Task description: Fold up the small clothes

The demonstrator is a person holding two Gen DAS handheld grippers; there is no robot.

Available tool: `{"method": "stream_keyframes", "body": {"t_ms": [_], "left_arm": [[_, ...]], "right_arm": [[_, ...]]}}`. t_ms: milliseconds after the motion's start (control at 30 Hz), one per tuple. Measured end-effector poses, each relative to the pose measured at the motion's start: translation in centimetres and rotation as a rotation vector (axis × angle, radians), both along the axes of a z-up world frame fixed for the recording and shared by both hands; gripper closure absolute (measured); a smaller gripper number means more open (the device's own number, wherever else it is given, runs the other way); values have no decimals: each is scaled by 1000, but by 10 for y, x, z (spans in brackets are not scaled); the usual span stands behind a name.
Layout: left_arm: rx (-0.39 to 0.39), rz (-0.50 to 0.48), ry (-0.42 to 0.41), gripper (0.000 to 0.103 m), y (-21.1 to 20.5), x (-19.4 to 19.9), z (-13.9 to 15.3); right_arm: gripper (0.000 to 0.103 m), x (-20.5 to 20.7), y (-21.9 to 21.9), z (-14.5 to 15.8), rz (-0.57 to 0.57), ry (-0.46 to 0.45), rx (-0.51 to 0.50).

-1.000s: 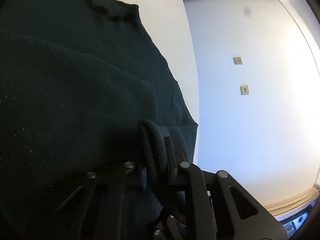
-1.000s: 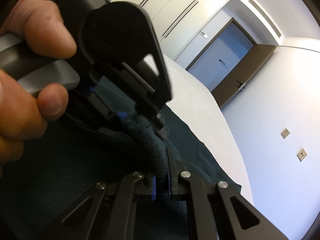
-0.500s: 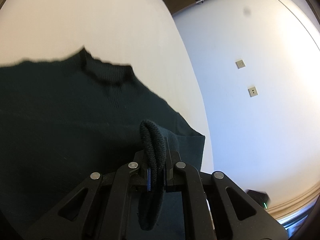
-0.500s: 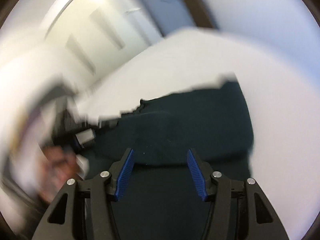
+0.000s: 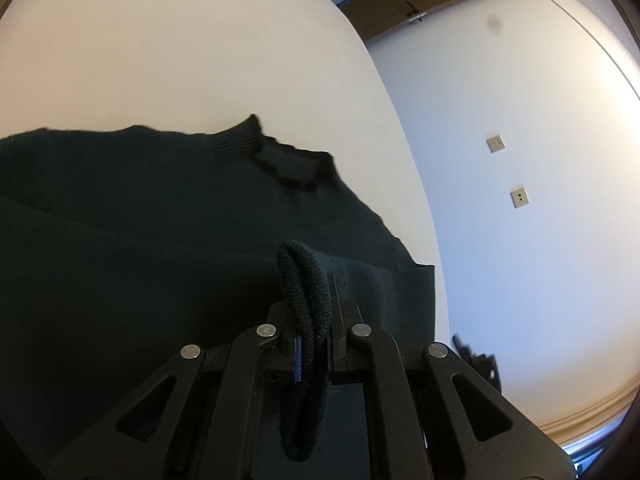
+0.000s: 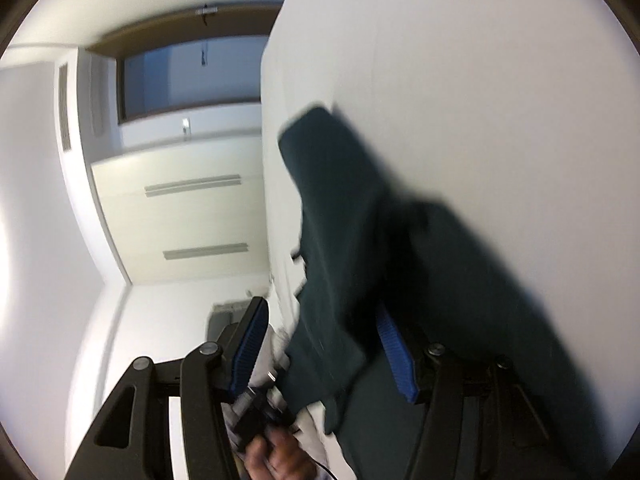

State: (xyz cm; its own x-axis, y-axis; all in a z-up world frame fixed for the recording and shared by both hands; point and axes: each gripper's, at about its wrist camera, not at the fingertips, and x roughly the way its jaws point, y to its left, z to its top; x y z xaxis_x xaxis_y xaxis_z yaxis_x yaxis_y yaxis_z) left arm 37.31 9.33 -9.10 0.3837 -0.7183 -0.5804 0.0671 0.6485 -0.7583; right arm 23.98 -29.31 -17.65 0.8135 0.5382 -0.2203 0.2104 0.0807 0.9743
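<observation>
Dark-green sweater edge pinched, left gripper; table beyond.

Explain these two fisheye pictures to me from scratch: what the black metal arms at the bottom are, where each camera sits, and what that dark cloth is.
There is no robot here. A person holds a two-finger gripper in each hand, and a small wide-angle camera on each one looks forward along its fingers. The black bars at the bottom of each picture are those fingers.

In the left wrist view, the left gripper is shut on a fold of a dark green sweater. The sweater lies spread on a white table, its ribbed collar pointing away.

In the right wrist view, which is tilted and blurred, the right gripper is open, its blue pads apart. It holds nothing, though sweater cloth shows between the fingers. The person's hand shows at the bottom edge.

The room's walls and a door fill the background.
</observation>
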Motion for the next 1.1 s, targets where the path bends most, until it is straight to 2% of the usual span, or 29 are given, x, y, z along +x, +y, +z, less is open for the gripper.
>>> {"method": "stream_keyframes", "body": {"t_ms": [100,367,433,500,600,700,867,1100], "left_arm": [[2,11,6,97,0,4,-8],[6,44,28,97,15,4,-41],[4,53,39,97,14,7,-51],[9,52,48,97,15,9,-58],[-5,48,54,96,13,10,-68],[-23,52,53,96,13,12,-70],[-28,53,58,96,22,9,-66],[-8,35,64,95,22,10,-64]], "right_arm": [[44,7,-12,-1,-47,2,11],[44,24,-6,5,-101,-40,-40],[47,26,-1,7,-102,-46,-71],[57,20,-4,8,-113,-49,-105],[65,13,-13,2,-159,-59,-100],[65,10,-19,-3,-179,-70,-64],[64,5,-13,0,-147,-79,-145],[65,-6,-14,-4,-150,-60,-127]]}}
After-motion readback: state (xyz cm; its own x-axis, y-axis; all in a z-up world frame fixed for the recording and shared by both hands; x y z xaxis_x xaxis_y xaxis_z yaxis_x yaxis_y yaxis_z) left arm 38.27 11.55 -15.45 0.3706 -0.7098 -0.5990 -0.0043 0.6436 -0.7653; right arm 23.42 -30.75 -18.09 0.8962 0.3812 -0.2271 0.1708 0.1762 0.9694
